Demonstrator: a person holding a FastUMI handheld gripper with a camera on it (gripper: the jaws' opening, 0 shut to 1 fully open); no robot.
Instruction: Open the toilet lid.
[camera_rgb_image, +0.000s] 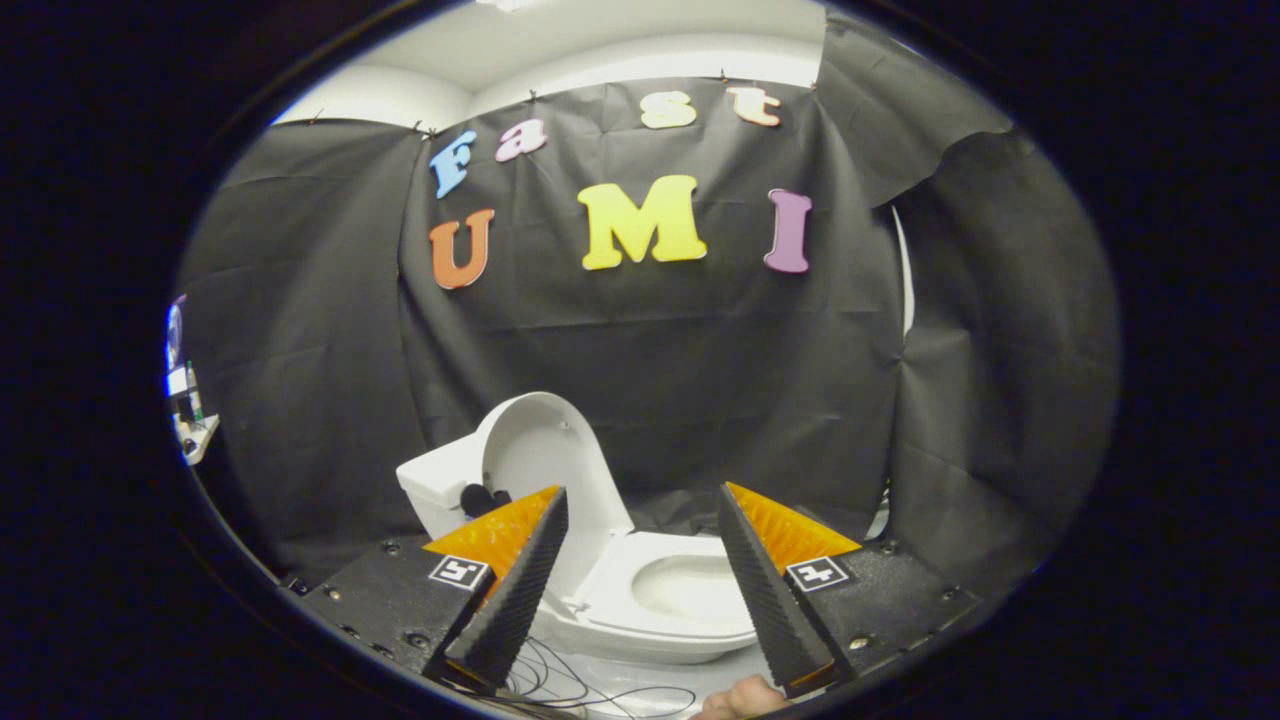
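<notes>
- Already, the toilet lid (535, 450) is seen raised, standing upright and leaning back toward the tank (437, 487), so the task is judged to be essentially done.
- The toilet (640, 590) is taken as the landmark: it is seen between the two fingers and slightly beyond them, and its open seat (672, 592) and bowl are exposed below the lid.
- The tool (640, 585) is held released, with its fingers spread wide apart and nothing pressed between them; no contact with the lid or the seat is seen.
- The wide spread is judged to suit a withdrawal: with the lid resting on its own against the tank, no grip is needed to keep it up.
- A small dark object (482, 497) is noticed at the lid's base beside the tank; what it is cannot be told.
- Thin cables (560, 685) are seen lying on the pale floor in front of the toilet, near the tool's fingers.
- Part of a person's hand (742, 698) is glimpsed just in front of the toilet, under the right finger, presumably where the tool is carried.
- Behind the toilet, a black cloth wall (650, 350) is hung, closing off the booth.
</notes>
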